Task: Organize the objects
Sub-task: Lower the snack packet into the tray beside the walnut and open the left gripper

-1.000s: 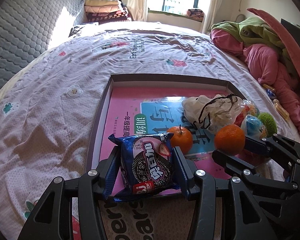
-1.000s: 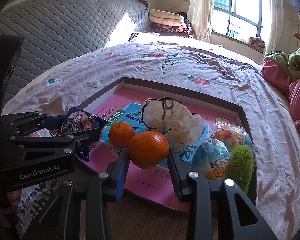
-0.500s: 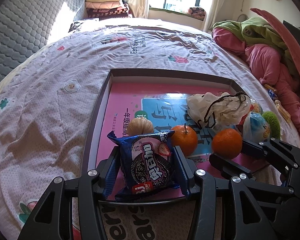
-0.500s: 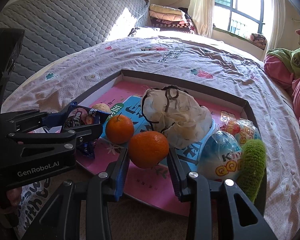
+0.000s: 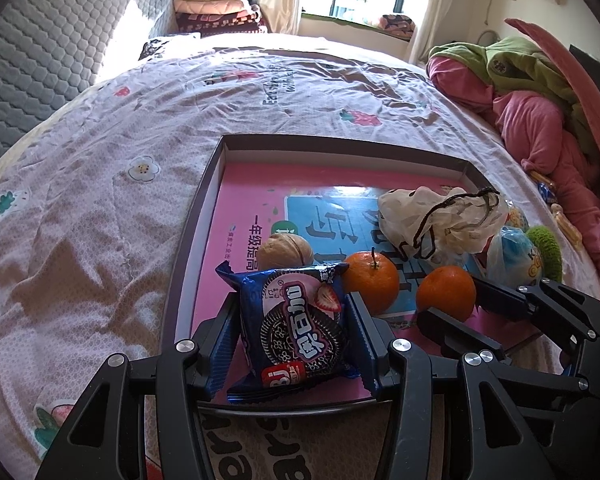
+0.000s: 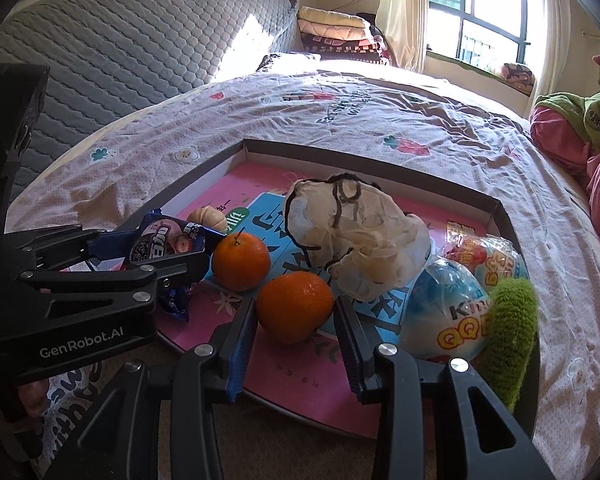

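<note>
- The blue Oreo cookie packet sits clamped between the pads of the left gripper, held over the near-left corner of the shallow cardboard box lid; the packet stands roughly upright, its printed face toward the camera.
- The tangerine is pinched between the blue-padded fingers of the right gripper, above the lid's near edge — the pads press on its sides.
- A second tangerine, stem up, lies on the lid's pink floor just beyond and between the two held things, close to both.
- A walnut rests on the lid floor just behind the cookie packet, toward the lid's left wall.
- A crumpled white drawstring pouch with a dark cord lies near the middle of the lid, just behind the held tangerine.
- On the lid's right side are a blue Kinder egg in wrapping, a second wrapped egg behind it, and a fuzzy green knitted item against the right wall.
- The lid itself lies on a bedspread printed with flowers and strawberries — beyond the lid's far right, a heap of pink and green clothing.
</note>
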